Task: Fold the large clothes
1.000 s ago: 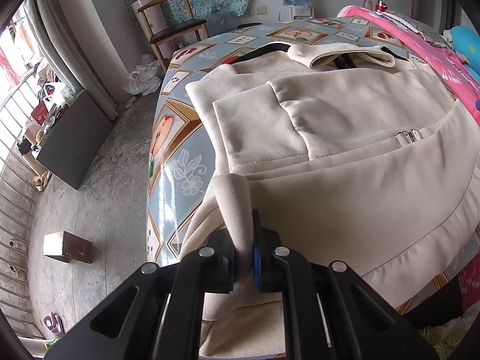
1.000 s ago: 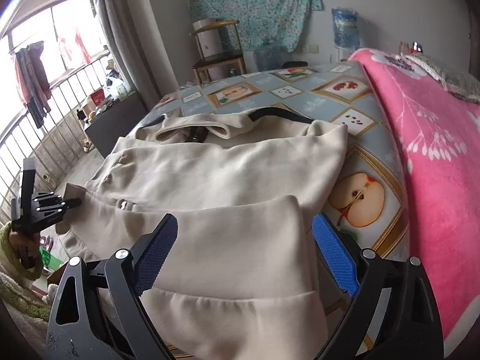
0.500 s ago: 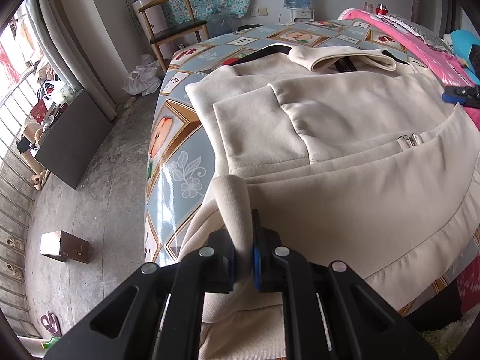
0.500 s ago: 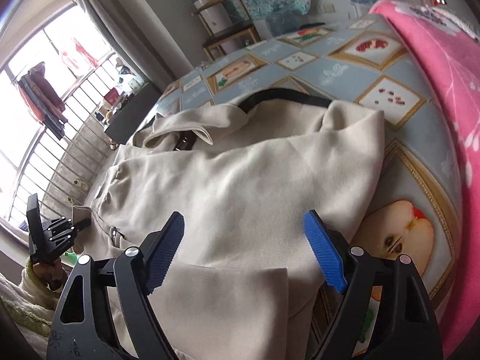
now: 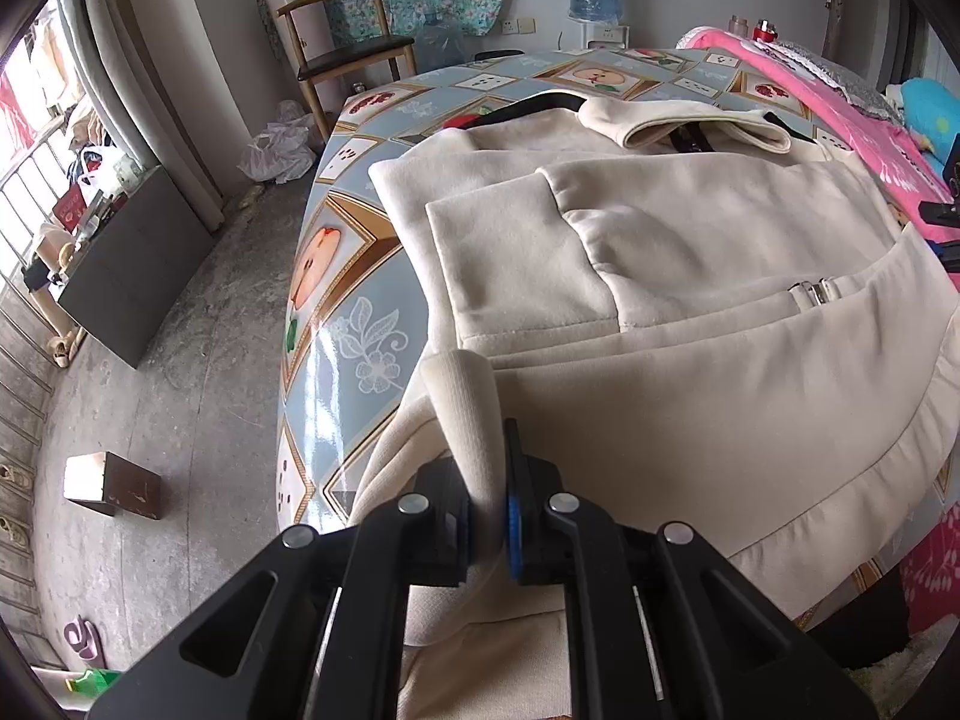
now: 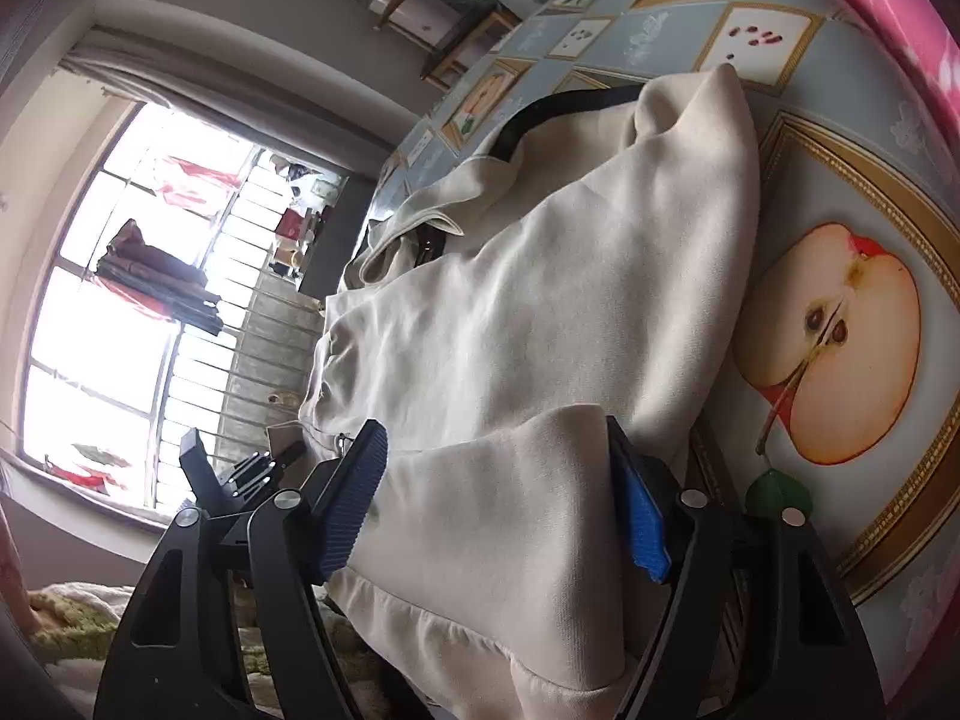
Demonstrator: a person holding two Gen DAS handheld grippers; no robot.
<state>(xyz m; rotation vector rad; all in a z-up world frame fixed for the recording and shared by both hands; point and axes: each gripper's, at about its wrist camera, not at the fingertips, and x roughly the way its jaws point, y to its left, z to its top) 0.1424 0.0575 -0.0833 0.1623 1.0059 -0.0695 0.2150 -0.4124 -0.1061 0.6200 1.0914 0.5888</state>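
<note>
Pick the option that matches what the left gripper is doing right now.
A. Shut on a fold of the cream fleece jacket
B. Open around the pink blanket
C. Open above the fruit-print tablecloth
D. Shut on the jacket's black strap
A: the left gripper has its jaws closed on a pinched-up fold of the cream fleece jacket near its hem.

- Cream jacket (image 5: pixel 690 312): near hem runs behind the left gripper (image 5: pixel 489 507) and off the bottom edge; right side cut by the lens rim.
- Pinched ribbed cuff (image 5: pixel 465 414): lower end hidden between the closed jaws.
- Right wrist view: folded sleeve (image 6: pixel 498 516) sits between the spread fingers of the right gripper (image 6: pixel 498 504); contact with either pad cannot be told.
- Black lining (image 6: pixel 564 105) at the collar: mostly covered by cream fabric.
- Window (image 6: pixel 114 312): overexposed, hanging laundry indistinct.
- Items on the far dark cabinet (image 5: pixel 129 276): too small to identify.
</note>
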